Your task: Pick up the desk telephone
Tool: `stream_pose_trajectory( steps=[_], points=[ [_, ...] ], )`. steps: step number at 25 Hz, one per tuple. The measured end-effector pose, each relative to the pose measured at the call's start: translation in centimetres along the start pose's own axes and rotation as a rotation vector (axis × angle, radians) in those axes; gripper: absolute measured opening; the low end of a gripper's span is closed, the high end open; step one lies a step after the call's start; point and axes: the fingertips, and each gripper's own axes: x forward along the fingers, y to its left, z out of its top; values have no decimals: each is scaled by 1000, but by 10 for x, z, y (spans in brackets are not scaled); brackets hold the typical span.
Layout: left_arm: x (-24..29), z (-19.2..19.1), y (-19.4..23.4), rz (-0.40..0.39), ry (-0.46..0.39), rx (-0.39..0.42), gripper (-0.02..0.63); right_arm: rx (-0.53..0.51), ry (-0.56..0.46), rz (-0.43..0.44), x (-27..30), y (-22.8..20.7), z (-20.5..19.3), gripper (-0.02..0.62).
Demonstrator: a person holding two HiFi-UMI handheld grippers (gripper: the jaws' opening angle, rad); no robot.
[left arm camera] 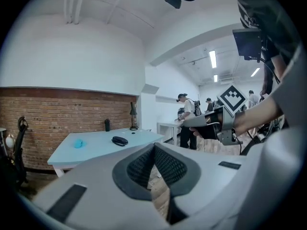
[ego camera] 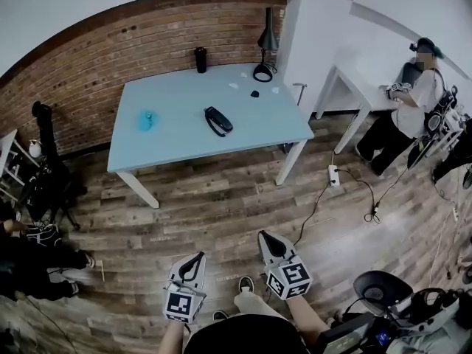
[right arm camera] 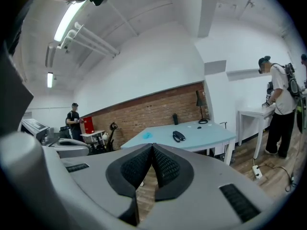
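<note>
head view: the desk telephone [ego camera: 218,121] lies near the middle of the light blue tabletop [ego camera: 169,142], well apart from both grippers. a small blue thing [ego camera: 147,119] sits to its left. a black lamp [ego camera: 266,46] and a dark cup [ego camera: 200,59] stand at the far edge. the left gripper [ego camera: 198,257] and right gripper [ego camera: 265,236] are over the wood floor [ego camera: 221,198].

left gripper view: the jaws are closed tip to tip with nothing between them. the telephone lies on the tabletop, far ahead.

right gripper view: these jaws are closed and empty too. the telephone is again far ahead.
</note>
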Motion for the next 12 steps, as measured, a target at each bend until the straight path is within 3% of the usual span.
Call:
stream_pose_trajectory(
  steps=[7, 12],
  points=[
    [56, 9, -11, -13, 33, 30, 25, 64, 48, -35, 26, -63, -13, 17],
    [74, 9, -1, -7, 36, -3, 25, 77, 84, -73, 42, -86, -27, 15]
  ],
)
